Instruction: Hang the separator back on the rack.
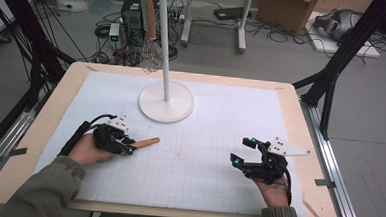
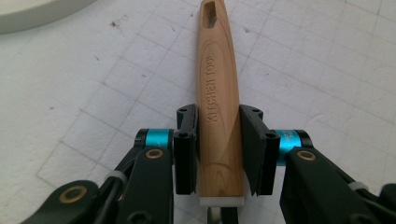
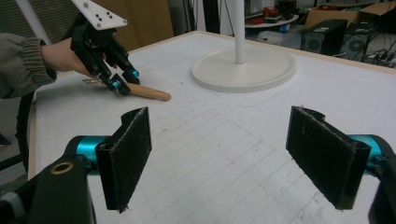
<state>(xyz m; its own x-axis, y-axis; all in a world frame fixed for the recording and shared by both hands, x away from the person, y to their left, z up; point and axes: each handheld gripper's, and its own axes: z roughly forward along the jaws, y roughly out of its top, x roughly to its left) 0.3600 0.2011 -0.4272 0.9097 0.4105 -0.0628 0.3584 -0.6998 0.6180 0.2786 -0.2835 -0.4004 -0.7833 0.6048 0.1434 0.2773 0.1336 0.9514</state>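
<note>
My left gripper [image 2: 218, 154] is clamped on the wooden handle [image 2: 218, 116] lying on the white gridded mat [image 1: 203, 164], my right gripper [image 1: 244, 151] stands apart and empty, white stand base [image 1: 166, 103] beyond, cables [image 1: 195, 28] cluttering the grey floor [image 1: 283, 63].

A lab: cables [image 1: 110, 31] and a computer tower [image 1: 132, 15] on the floor, black frame struts [image 1: 344, 51], cardboard boxes [image 1: 286, 11].

Both grippers are black with cyan collars and brass rivets — the left gripper [image 1: 129, 149] and right gripper [image 1: 243, 151] each carry a grey three-cornered plate. Olive-green ribbed-cuff sleeves [image 1: 41, 190] — black cables trail.
</note>
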